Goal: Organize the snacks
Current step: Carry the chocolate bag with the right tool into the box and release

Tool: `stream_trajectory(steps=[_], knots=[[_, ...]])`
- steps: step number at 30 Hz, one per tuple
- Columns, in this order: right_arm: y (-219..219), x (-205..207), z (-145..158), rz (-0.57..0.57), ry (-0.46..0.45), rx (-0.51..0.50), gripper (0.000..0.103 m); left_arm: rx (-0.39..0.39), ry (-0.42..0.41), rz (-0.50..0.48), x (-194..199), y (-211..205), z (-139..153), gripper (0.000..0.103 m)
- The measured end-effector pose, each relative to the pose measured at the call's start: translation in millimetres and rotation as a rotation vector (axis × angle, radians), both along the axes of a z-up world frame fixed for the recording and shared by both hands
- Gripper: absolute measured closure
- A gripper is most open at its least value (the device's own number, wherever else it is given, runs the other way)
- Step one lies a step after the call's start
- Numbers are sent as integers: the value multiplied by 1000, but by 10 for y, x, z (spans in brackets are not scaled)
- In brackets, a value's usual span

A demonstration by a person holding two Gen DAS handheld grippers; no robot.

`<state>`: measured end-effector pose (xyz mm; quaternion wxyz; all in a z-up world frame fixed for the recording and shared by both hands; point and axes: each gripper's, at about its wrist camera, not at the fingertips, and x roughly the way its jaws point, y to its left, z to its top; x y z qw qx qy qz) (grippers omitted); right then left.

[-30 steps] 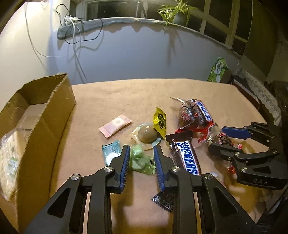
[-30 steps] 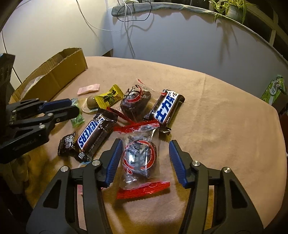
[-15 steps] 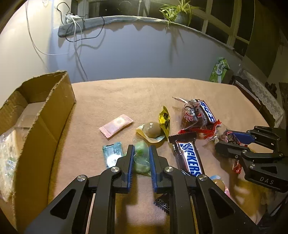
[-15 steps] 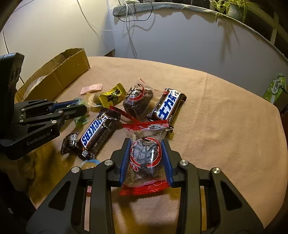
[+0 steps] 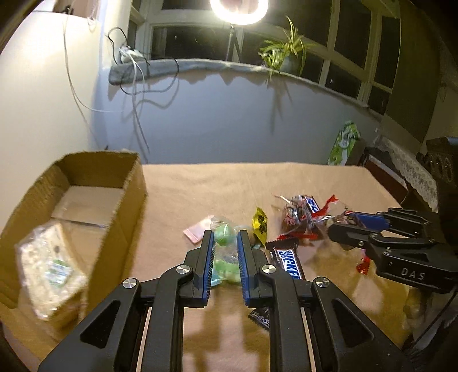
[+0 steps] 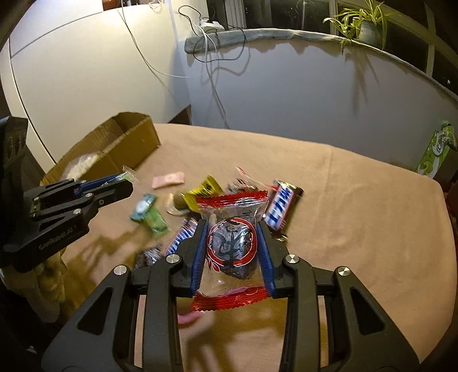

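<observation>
Two hand-held claws each lift a snack clear of a tan-covered surface under evening lamplight. The left claw is pinched on a clear packet of green sweets, its blue-lined fingers pressing the wrapper from both sides; the packet hangs above the cloth, just right of an open cardboard box that stands at the surface's left edge. A pale, crinkled bag lies inside the box, too blurred to identify.

The right claw grips a clear pouch with red crimped ends, a dark round sweet showing through a red ring printed on the film. The pouch sits upright between the pads, raised off the cloth.

Still lying on the surface between the two claws are a Snickers bar, a second bar in a blue and white wrapper, a yellow sachet, a pink sachet, a teal-and-green packet and a small dark wrapper. Another red-trimmed pouch rests beside the second bar.

Behind the surface, a potted spider plant stands on a grey ledge below dark windows, cables trail down the wall, and a ring light glows overhead. A green carton stands at the far right.
</observation>
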<state>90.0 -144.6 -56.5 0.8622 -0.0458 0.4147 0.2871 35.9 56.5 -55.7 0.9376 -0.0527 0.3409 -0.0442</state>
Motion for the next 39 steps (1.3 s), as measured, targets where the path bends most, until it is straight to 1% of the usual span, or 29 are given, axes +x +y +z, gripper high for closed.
stream_trajectory(steps=[9, 18, 22, 31, 39], knots=[[477, -9, 217, 52, -24, 43, 68, -26, -57, 58, -220, 344, 146, 88], [1028, -37, 312, 100, -34, 61, 68, -28, -93, 112, -409, 695, 206, 88], [1205, -42, 352, 113, -37, 72, 68, -33, -104, 134, -485, 826, 219, 88], [1730, -91, 417, 168, -55, 81, 68, -42, -107, 197, -627, 1189, 179, 88], [2230, -158, 338, 226, -65, 44, 68, -36, -89, 241, -685, 1437, 114, 88]])
